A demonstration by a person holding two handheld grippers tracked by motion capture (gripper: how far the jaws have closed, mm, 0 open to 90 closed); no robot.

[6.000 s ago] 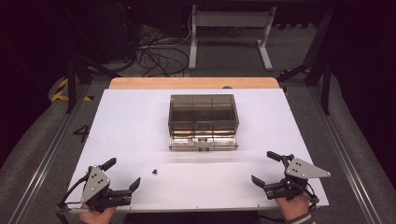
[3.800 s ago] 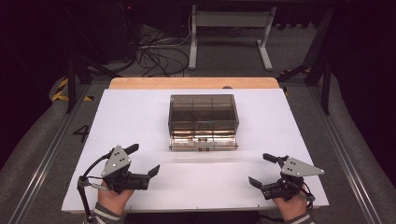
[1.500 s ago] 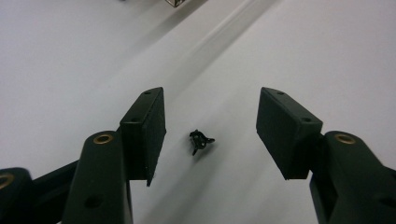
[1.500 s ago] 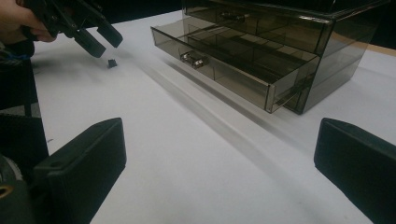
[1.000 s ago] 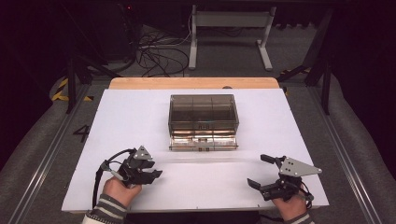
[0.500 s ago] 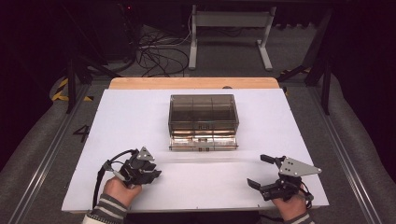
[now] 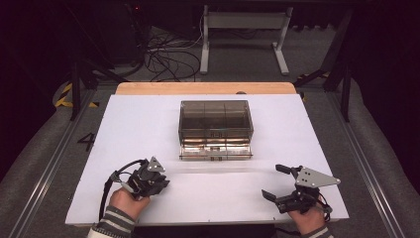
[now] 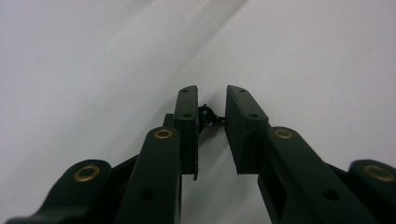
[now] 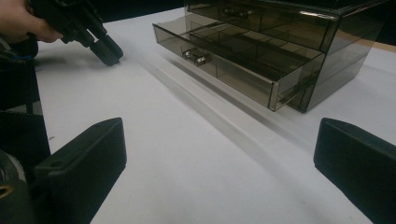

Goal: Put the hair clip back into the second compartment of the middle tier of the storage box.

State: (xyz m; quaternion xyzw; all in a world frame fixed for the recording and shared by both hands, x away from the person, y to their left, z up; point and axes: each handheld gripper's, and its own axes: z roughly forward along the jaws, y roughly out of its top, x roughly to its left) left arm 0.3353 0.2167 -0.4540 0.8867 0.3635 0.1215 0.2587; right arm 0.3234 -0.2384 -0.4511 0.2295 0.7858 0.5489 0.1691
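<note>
White sheeting covered the table [image 7: 148, 124]; dark floor and loose cables lay beyond it. Smoked-plastic drawer unit [image 7: 216, 121] stood at centre, toward 12 o'clock from the person, bottom drawer [image 7: 216, 150] pulled out toward the near edge.

Left gripper [image 7: 161, 182] was tipped down onto the sheet at about 8 o'clock from the unit. Its jaws stood narrowly apart with a small black object [image 8: 207, 116] between them, touching the left-hand pad, a sliver of gap on the other side — not yet clamped, by my reading. The object looked like a tiny screw or stud; too small to be sure.

Right gripper [image 7: 280, 182] rested at about 4 o'clock, jaws wide apart, holding nothing.

Judgement: the pinch should finish slowly, tips kept on the sheet, so the piece would not squirt out.

Its long axis seemed to run across the gap, jaw to jaw; which end led I could not tell.
</note>
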